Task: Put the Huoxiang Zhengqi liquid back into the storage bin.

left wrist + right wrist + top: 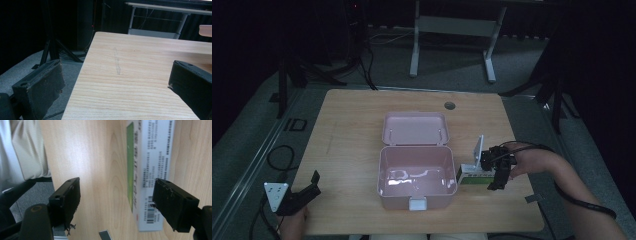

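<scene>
— So, where is the right gripper (498, 176) at this moment?

— Near the right edge of the tabletop (352, 115), just beside the pink box (417, 187), above a white-and-green carton (472, 176). Its jaws stand apart, and nothing is clamped between them; in the right gripper view the carton (147, 170) lies flat on the wood, one jaw over its barcode end, the other over bare wood.

— And the carton itself?

— Lying flat with one end against the pink box's right wall (whether it actually touches, I cannot tell). The box sits mid-table, its lid (414, 128) thrown back toward the far edge.

— The left gripper (307, 192)?

— At the near left corner of the tabletop, held by a hand at the near edge. Jaws wide apart, holding nothing; the left gripper view shows only bare wood (140, 75) between them.
</scene>
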A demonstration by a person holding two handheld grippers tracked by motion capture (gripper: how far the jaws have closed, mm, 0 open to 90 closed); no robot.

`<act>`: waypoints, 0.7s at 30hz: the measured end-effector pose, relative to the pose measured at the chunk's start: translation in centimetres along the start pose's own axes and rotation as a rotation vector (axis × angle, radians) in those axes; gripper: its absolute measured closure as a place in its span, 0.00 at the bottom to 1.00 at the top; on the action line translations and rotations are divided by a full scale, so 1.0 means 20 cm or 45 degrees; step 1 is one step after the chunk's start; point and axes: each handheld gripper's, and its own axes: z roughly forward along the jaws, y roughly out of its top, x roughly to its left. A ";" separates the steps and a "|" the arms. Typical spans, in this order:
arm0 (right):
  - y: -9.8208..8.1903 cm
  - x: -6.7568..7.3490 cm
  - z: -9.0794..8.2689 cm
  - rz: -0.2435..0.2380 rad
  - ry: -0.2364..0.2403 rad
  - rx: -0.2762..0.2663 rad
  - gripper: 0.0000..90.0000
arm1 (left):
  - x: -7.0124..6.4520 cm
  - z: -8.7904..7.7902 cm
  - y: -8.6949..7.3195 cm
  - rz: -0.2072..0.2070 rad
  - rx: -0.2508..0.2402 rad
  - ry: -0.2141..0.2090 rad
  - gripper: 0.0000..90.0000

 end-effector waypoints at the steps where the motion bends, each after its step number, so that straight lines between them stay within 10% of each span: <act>1: 0.00 -0.01 0.00 0.004 0.001 0.007 0.25 | 0.00 0.00 0.00 -0.001 0.000 -0.001 0.00; 21: 0.02 -0.18 0.06 0.018 0.004 0.052 0.35 | 0.00 0.00 0.00 0.000 0.004 -0.006 0.00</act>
